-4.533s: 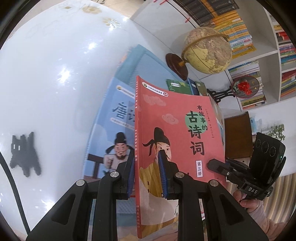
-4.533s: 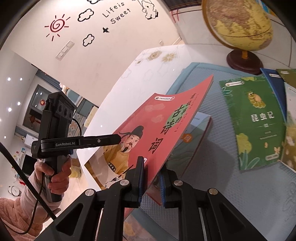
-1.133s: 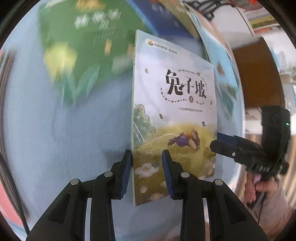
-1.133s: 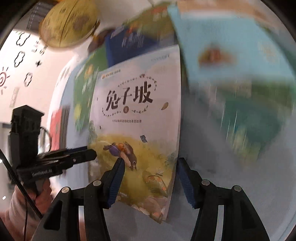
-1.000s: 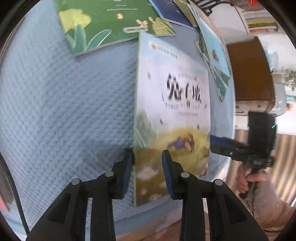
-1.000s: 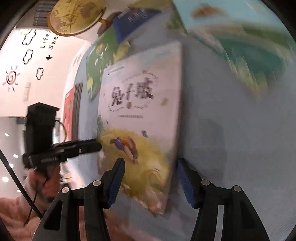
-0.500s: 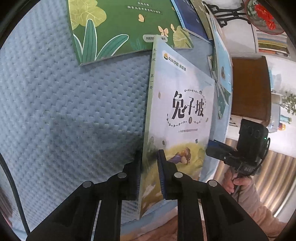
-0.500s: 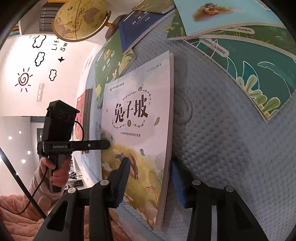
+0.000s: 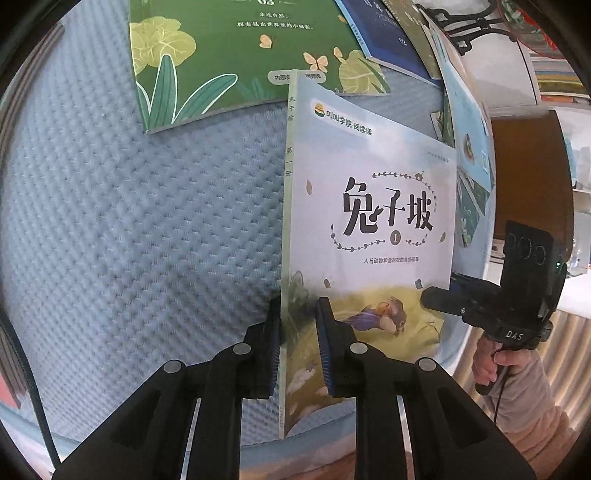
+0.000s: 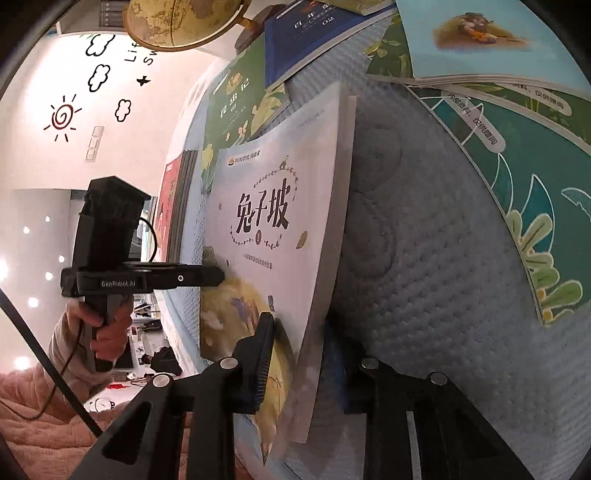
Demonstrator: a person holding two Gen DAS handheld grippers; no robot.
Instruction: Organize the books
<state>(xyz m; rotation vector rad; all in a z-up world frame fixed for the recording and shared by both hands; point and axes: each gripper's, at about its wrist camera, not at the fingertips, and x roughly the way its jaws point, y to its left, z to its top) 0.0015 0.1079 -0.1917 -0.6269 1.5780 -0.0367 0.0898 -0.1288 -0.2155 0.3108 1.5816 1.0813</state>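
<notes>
A pale book (image 9: 369,229) with a rabbit meadow cover stands tilted off the blue quilted mat (image 9: 129,240) near its front edge, closed. Green (image 9: 229,55), navy (image 9: 384,37) and teal (image 10: 517,155) books (all face up) lie toward its far edge.

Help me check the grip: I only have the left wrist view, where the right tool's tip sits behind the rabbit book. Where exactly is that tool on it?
Observer: The right tool straddles the rabbit book low on its open page edge, with its jaws closing around it.
Operator: Where is the sorted pile?
Observer: A red-topped stack lies at the mat's edge, beyond the left tool.
Operator: Anything standing out that way?
Observer: A globe stands past the green book.
</notes>
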